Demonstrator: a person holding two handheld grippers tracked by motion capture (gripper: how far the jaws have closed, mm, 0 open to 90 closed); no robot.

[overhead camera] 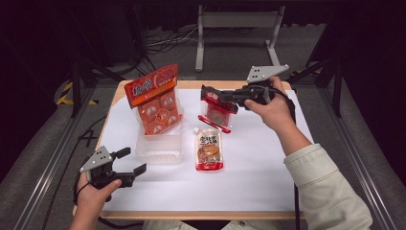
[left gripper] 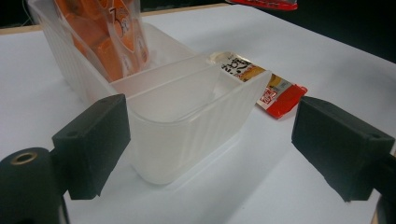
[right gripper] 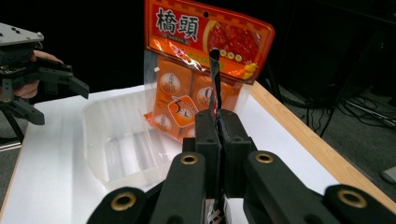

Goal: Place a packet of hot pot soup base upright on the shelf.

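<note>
A clear plastic container point(overhead camera: 159, 148) with a divider stands left of centre on the table. An orange snack bag point(overhead camera: 155, 98) stands upright in its far compartment. My right gripper point(overhead camera: 206, 93) is shut on the top edge of a red sauce packet point(overhead camera: 218, 114), which hangs above the table's far middle. In the right gripper view the jaws point(right gripper: 218, 126) pinch that red sauce packet point(right gripper: 215, 70) edge-on, with the orange snack bag point(right gripper: 201, 56) behind. A second pouch point(overhead camera: 208, 148) lies flat beside the container. My left gripper point(overhead camera: 134, 160) is open near the container's front corner point(left gripper: 187, 126), holding nothing.
The white sheet point(overhead camera: 258, 167) covers a wooden table whose edge point(right gripper: 299, 135) runs beside the right gripper. A metal stand point(overhead camera: 237, 21) and cables lie on the floor beyond. The flat pouch point(left gripper: 264, 86) shows past the container in the left gripper view.
</note>
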